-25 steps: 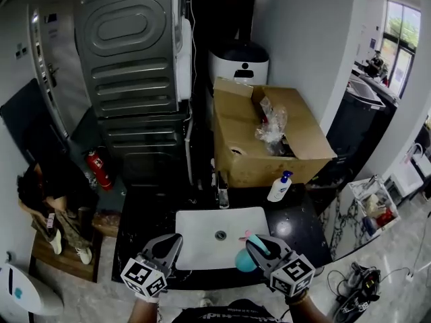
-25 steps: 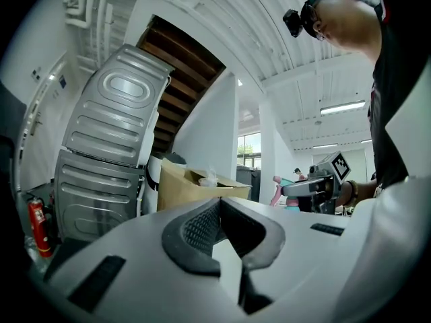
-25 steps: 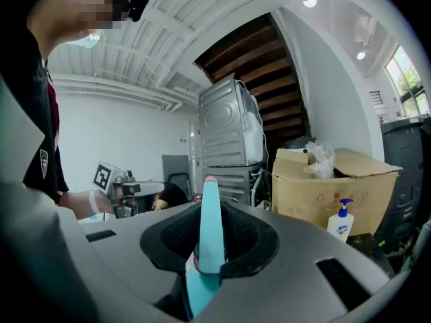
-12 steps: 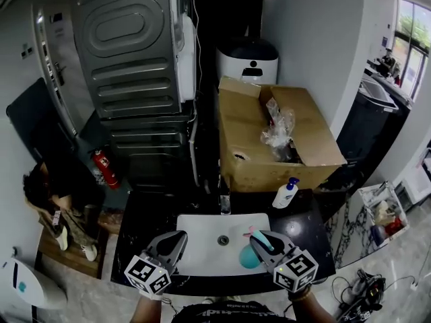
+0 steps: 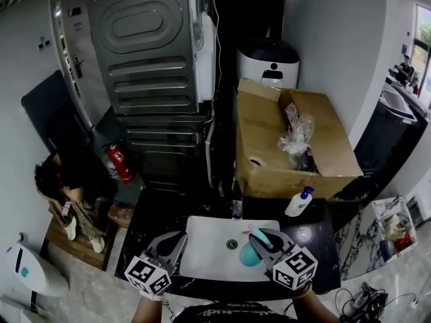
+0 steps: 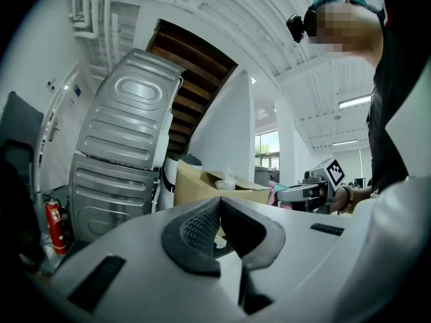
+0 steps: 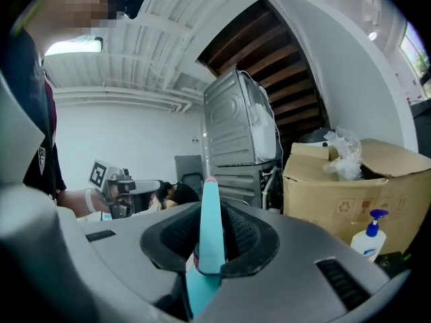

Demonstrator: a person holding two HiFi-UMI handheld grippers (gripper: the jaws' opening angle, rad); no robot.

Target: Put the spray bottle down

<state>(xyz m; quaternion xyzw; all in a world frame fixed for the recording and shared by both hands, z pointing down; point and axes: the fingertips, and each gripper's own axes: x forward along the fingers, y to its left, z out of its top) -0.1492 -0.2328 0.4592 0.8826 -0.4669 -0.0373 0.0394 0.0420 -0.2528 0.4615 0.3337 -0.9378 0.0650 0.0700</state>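
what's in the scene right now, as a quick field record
right gripper: shut on the teal spray bottle
left gripper: shut, nothing between the jaws
bottle position: over the right part of the white sink in the head view
counter: black, pump bottle at its back right
behind counter: open cardboard box
task status: spray bottle not yet put down

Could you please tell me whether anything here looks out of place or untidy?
The cardboard box behind the counter stands open, flaps askew, with crumpled plastic sticking out of it. Nothing looks spilled.
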